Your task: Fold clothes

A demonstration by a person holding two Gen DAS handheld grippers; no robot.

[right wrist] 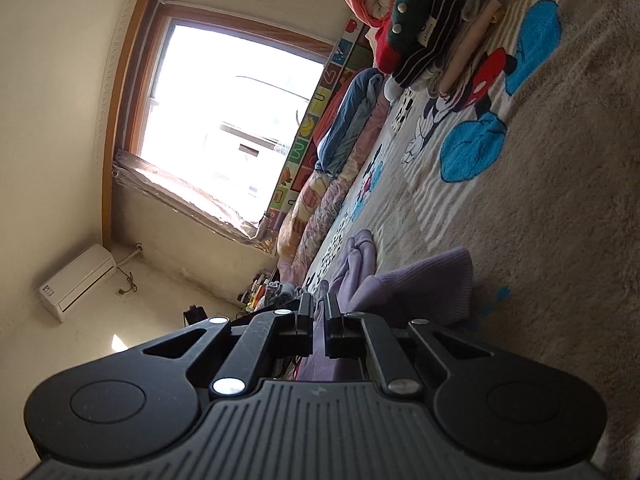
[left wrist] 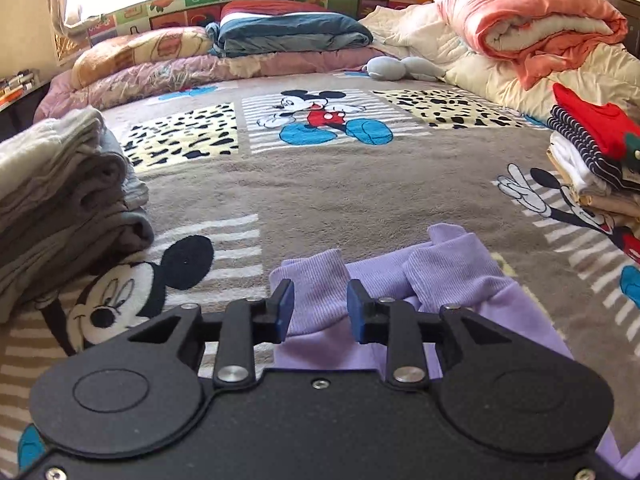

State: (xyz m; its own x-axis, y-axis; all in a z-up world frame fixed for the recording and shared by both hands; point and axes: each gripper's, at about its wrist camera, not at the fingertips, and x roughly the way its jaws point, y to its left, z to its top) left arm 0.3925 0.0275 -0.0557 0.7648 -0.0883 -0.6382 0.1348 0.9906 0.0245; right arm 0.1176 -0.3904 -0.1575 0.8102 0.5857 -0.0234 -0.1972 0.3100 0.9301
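item: lilac garment [left wrist: 472, 280], lying on the cartoon blanket [left wrist: 320, 192] of the bed, between a grey folded stack [left wrist: 64, 208] and a mixed folded stack [left wrist: 592, 152]. my left gripper [left wrist: 320, 308] has its jaws parted around a ribbed cuff [left wrist: 316, 280] (not pressing). my right gripper [right wrist: 319, 312] has its jaws pinched on lilac cloth.
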